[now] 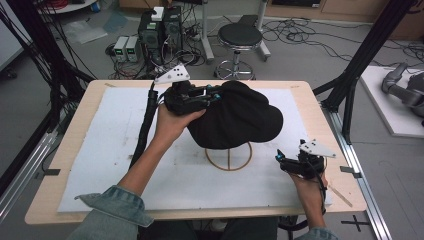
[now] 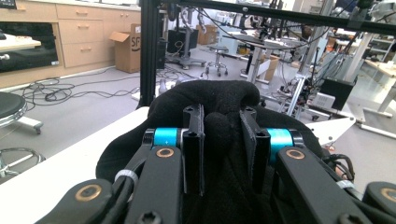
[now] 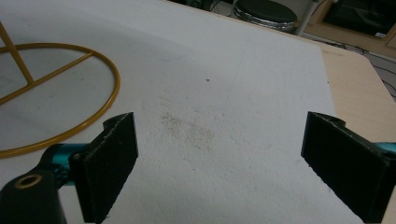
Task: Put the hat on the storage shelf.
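My left gripper [image 1: 212, 95] pinches the black hat [image 1: 240, 117] atop the yellow stand [image 1: 228, 159]; my right gripper [image 3: 219, 158] rests spread, right.

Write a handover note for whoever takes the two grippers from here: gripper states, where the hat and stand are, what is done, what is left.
Left gripper: shut on a fold of the black hat, at the hat's left side.
Right gripper: open, holding nothing, low over the white mat at the near right.
Black hat: sits over the top of the yellow wire stand, whose ring base rests on the mat.
Done: the hat is gripped.
Left: I cannot tell whether it is going on or coming off; finish that move. The free gripper could probably steady the stand.
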Motion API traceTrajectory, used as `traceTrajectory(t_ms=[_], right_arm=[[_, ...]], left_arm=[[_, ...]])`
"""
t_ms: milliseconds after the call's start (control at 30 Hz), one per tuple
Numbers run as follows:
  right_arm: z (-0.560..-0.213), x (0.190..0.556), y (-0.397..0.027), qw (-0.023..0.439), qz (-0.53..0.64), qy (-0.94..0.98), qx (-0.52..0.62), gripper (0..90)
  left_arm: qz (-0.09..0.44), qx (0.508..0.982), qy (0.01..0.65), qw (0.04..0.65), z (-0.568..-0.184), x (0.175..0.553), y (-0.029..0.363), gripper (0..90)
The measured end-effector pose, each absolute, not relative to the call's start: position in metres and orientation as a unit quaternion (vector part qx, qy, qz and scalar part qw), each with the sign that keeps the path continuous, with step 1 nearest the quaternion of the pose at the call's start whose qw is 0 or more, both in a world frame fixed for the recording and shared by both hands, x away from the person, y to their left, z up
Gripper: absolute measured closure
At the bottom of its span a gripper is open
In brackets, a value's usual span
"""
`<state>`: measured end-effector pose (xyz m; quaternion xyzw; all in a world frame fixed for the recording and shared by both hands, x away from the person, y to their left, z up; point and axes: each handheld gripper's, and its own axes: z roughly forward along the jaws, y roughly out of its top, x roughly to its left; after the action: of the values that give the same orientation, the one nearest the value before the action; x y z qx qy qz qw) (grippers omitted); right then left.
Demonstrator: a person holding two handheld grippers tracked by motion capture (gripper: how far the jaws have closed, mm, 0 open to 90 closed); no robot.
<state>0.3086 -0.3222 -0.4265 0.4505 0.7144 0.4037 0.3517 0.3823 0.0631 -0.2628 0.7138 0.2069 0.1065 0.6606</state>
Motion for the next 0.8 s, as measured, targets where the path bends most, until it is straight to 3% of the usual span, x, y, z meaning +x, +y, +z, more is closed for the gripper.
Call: traceTrajectory(t_ms=[800], right_arm=[[-0.427, 0.309, -0.323, 0.351, 0.404, 0.714, 0.451, 10.6]], left_arm=[[0.120, 0.723, 0.203, 0.649, -0.274, 0.384, 0.059, 63.7]])
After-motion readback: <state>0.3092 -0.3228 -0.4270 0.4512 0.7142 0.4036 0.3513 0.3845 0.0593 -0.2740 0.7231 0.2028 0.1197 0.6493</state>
